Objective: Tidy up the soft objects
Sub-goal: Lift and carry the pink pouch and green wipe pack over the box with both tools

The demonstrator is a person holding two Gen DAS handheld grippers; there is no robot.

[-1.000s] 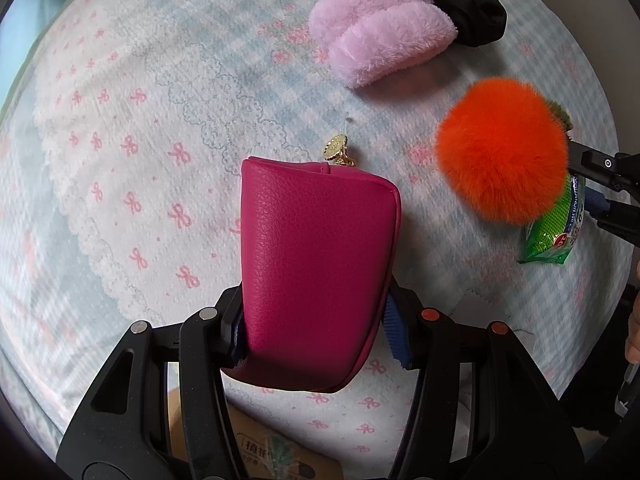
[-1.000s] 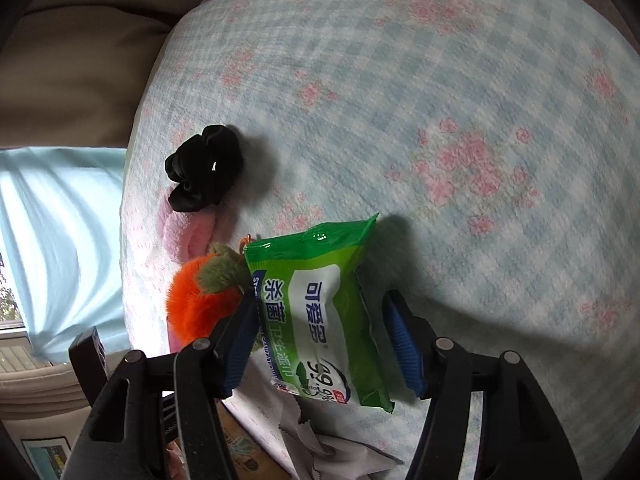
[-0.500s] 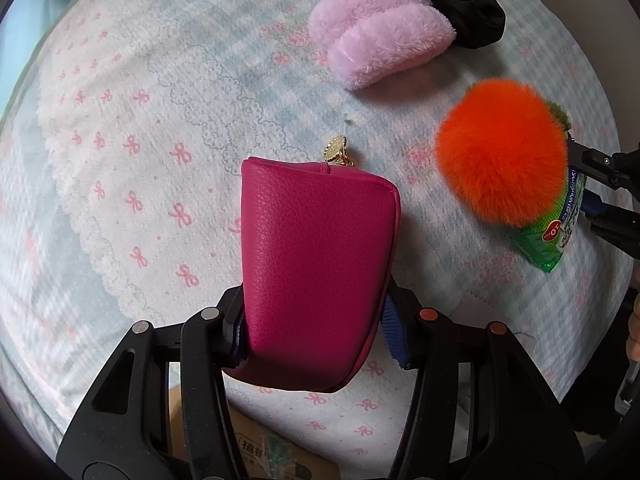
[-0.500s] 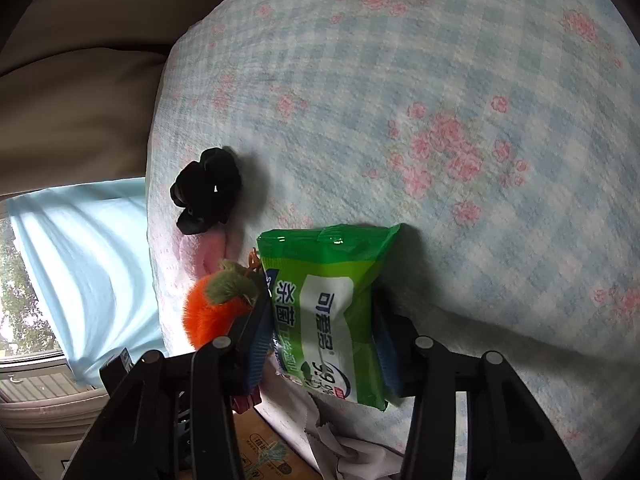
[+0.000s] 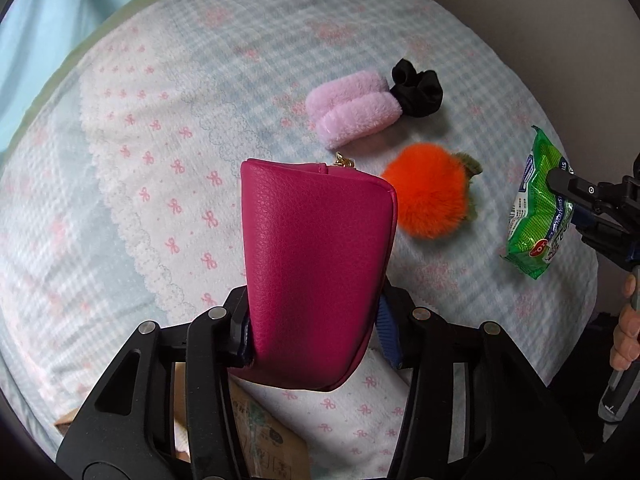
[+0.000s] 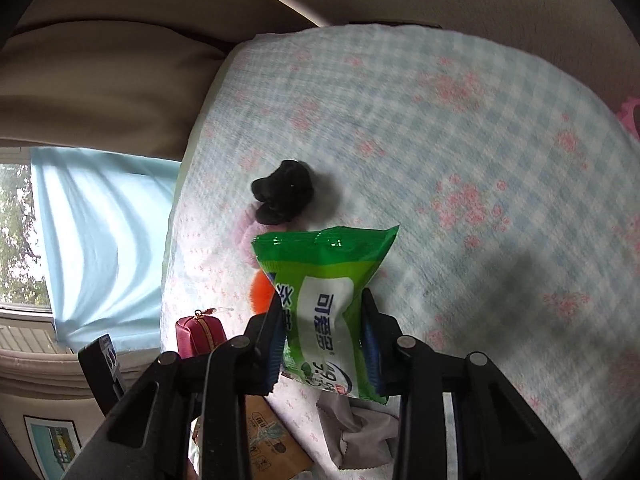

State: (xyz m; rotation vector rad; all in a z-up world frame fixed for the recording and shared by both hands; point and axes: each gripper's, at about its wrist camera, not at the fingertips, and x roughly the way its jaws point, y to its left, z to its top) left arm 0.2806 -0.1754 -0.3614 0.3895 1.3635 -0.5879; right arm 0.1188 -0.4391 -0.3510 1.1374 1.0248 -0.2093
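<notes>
While clamped: pouch (image 5: 316,268) between left hand-held gripper (image 5: 316,332)

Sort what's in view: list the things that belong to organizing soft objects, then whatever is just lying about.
Job:
magenta pouch
green wipes pack
pink fluffy item
black scrunchie
orange pompom

Lying about:
cardboard box
grey cloth
blue curtain

We see soft daylight entering through the curtained window (image 6: 92,240) at nine o'clock. Both views bend strongly toward dark round edges. The checked bedspread (image 6: 500,128) looks motion-blurred, with a faint shadow at three o'clock.
</notes>
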